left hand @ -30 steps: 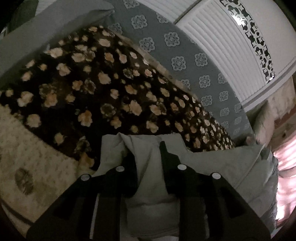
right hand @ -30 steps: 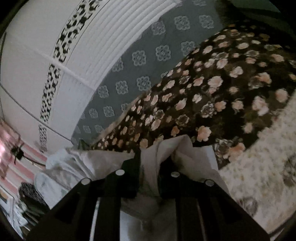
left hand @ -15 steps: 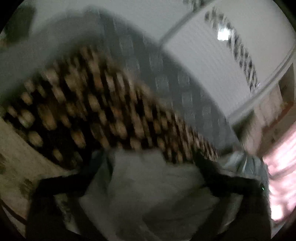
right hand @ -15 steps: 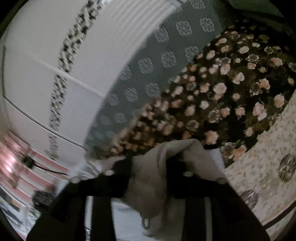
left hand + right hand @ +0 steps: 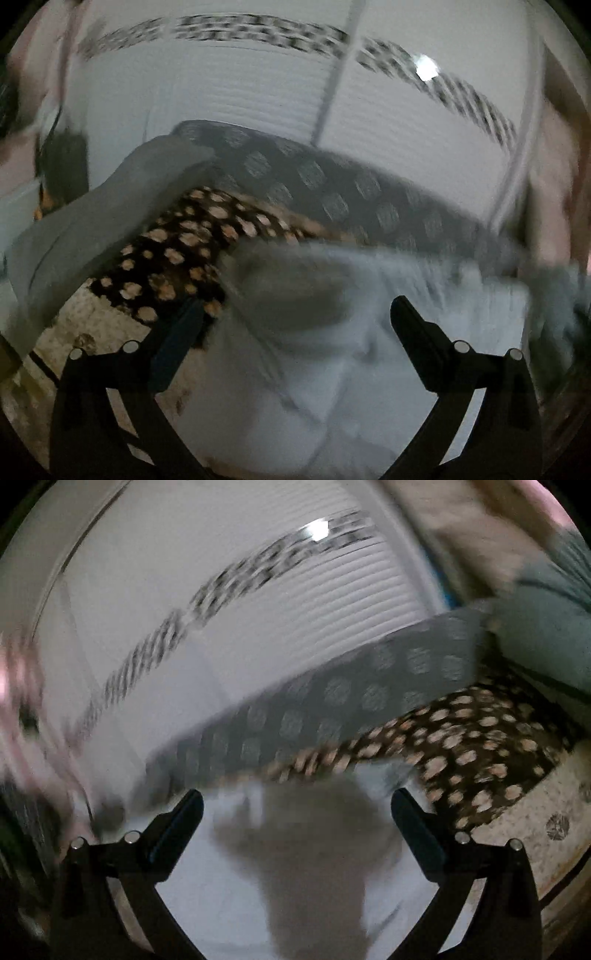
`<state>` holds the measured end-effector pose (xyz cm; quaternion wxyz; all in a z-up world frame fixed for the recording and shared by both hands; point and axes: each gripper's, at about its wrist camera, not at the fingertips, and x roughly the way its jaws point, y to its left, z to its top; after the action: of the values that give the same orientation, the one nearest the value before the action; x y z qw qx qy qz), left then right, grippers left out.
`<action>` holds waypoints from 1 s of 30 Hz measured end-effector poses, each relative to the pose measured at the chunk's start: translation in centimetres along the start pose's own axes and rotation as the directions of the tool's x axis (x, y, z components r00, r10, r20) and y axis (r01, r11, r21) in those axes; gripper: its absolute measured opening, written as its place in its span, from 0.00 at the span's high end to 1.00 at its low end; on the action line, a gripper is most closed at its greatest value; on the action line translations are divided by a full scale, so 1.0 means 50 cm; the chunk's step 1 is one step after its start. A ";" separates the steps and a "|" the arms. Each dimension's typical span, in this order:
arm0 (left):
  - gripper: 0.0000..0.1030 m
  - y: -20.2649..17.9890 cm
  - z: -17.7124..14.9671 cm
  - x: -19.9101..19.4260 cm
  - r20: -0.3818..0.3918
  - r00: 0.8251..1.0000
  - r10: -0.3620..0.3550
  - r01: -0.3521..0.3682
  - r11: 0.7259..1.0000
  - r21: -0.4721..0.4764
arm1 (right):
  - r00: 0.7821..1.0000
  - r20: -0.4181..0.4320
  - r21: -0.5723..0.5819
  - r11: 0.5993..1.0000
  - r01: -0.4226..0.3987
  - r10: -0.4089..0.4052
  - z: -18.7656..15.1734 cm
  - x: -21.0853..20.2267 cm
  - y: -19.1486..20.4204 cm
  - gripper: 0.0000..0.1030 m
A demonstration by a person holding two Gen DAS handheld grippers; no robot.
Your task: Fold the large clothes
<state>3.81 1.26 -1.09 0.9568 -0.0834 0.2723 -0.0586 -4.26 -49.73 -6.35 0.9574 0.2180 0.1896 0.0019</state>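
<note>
I read this as the release at the end of a fold: my left gripper (image 5: 295, 314) has its jaws spread wide with nothing pinched between them, and my right gripper (image 5: 295, 805) has its jaws opening, the cloth lying below and beyond them rather than pressed by the pads. The pale garment (image 5: 332, 369) lies on the bed, on the beige bedspread (image 5: 96, 325) just beside the dark flowered blanket (image 5: 177, 251), with the grey patterned headboard (image 5: 332, 192) behind it. Through the blur I judge its long axis runs across my view, roughly along the headboard, though which end is the collar I cannot tell. My next move, I think, calls for finding a fresh edge or corner with each gripper and closing on it for the following fold
</note>
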 end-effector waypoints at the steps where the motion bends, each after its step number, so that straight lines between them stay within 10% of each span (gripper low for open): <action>1: 0.03 -0.040 -0.032 0.005 -0.017 1.000 0.001 -0.001 0.998 0.057 | 1.000 -0.029 -0.059 0.998 0.008 -0.010 -0.031 0.014 0.030 0.01; 5: 0.03 -0.171 -0.106 0.016 0.001 1.000 -0.006 0.005 0.940 0.340 | 0.997 -0.070 -0.302 0.953 0.015 -0.038 -0.139 0.058 0.142 0.01; 10: 0.03 -0.208 -0.083 0.075 0.098 0.995 -0.012 -0.034 0.891 0.452 | 0.995 -0.073 -0.432 0.901 0.023 -0.061 -0.154 0.131 0.191 0.01; 17: 0.03 -0.103 -0.035 0.271 -0.035 0.982 0.187 -0.167 0.935 0.313 | 0.956 -0.167 -0.359 0.918 0.168 -0.241 -0.118 0.302 0.064 0.02; 21: 0.03 -0.018 -0.016 0.339 -0.125 0.988 0.092 -0.078 0.990 0.113 | 0.919 -0.281 -0.298 0.935 0.191 -0.277 -0.118 0.403 0.009 0.02; 30: 0.03 -0.023 -0.069 0.486 -0.217 0.974 0.065 -0.044 0.994 0.099 | 0.882 -0.373 -0.267 0.944 0.196 -0.288 -0.155 0.517 -0.014 0.01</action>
<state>22.46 -4.14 -16.18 0.9250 -0.0241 0.3755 -0.0538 16.87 -44.90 -22.45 0.9076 0.0793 0.4090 -0.0519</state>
